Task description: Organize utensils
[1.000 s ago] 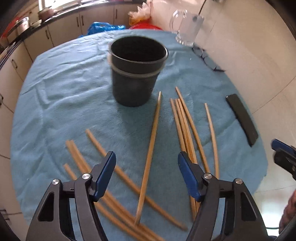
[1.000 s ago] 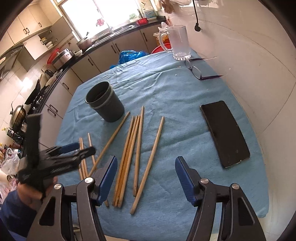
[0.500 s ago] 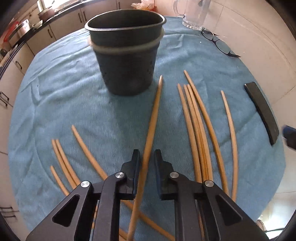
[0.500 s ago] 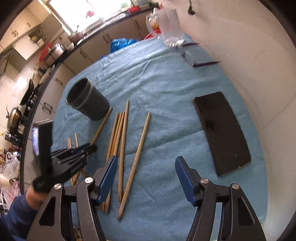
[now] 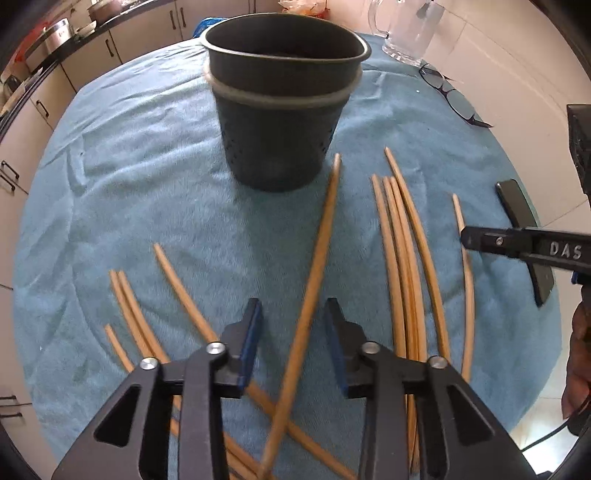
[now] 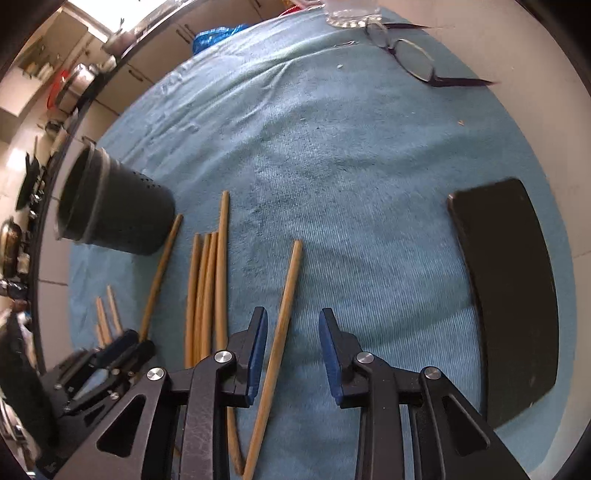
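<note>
Between the blue pads of the left gripper (image 5: 293,334) lay one chopstick (image 5: 317,266), its far tip reaching just beside the dark cup (image 5: 282,103); the jaws, which had just been opening, stood apart from it on both sides. Across the blue towel (image 5: 129,184) more chopsticks lay scattered, a bundle (image 5: 404,258) to the right. The right gripper (image 6: 291,343) straddled a single chopstick (image 6: 284,302) beside that bundle; its jaws had just been closing, yet gaps showed on either side. Farther off sat a black phone (image 6: 509,288), then eyeglasses (image 6: 410,59) and a glass mug (image 5: 406,33).
</note>
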